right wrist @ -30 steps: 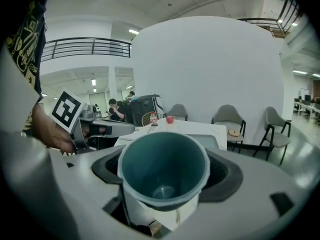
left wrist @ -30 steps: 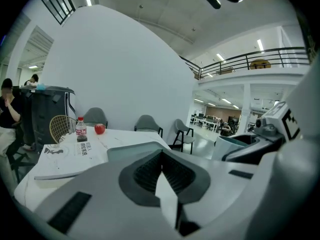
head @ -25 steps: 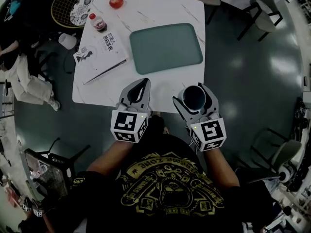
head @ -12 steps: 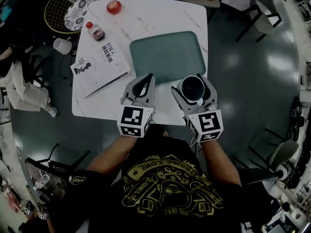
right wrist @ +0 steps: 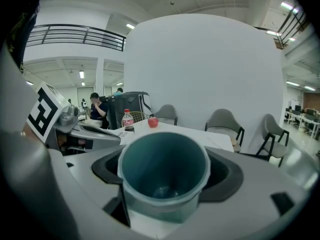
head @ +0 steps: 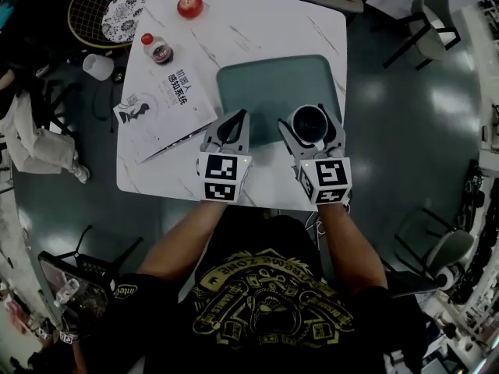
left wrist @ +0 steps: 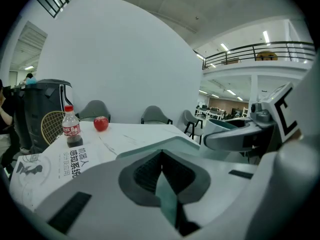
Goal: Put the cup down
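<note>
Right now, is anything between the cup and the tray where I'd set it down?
Nothing visible. The cup, held in the right gripper, hangs over the tray's near right part, and the tray shows bare. The left gripper sits off to the side, shut.

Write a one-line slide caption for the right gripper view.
Right claw gripping an upright teal cup, with a bottle and red apple on the white table beyond.

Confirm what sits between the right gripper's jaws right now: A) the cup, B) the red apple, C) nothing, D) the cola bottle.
A: the right gripper view shows the right gripper closed on the upright cup, while the apple and bottle stand at the far side of the table.
</note>
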`<state>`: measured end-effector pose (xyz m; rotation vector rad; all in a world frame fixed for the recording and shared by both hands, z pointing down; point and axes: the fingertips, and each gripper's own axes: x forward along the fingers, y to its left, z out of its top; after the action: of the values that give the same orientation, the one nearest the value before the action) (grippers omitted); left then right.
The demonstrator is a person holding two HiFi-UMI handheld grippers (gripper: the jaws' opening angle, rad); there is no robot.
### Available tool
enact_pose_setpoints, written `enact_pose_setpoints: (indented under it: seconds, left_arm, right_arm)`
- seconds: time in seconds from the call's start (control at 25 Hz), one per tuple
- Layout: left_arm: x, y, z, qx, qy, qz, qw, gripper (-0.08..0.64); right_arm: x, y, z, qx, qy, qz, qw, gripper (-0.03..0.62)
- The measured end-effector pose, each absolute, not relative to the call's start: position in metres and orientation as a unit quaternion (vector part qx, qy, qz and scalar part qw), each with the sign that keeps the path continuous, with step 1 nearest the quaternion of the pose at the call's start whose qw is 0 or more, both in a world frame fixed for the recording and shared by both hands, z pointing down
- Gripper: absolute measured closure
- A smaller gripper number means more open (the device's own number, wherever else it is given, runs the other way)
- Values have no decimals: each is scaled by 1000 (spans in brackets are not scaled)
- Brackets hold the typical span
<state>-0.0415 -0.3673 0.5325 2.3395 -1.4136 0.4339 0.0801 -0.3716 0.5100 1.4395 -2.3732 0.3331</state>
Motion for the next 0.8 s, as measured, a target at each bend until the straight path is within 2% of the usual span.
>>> enact_pose_setpoints:
  seconds: [0.8]
  left_arm:
    - [-35,-376,564,819,-511,173,196,549]
  right_arm:
    - [72,-413,568,486,-845,111,191,193]
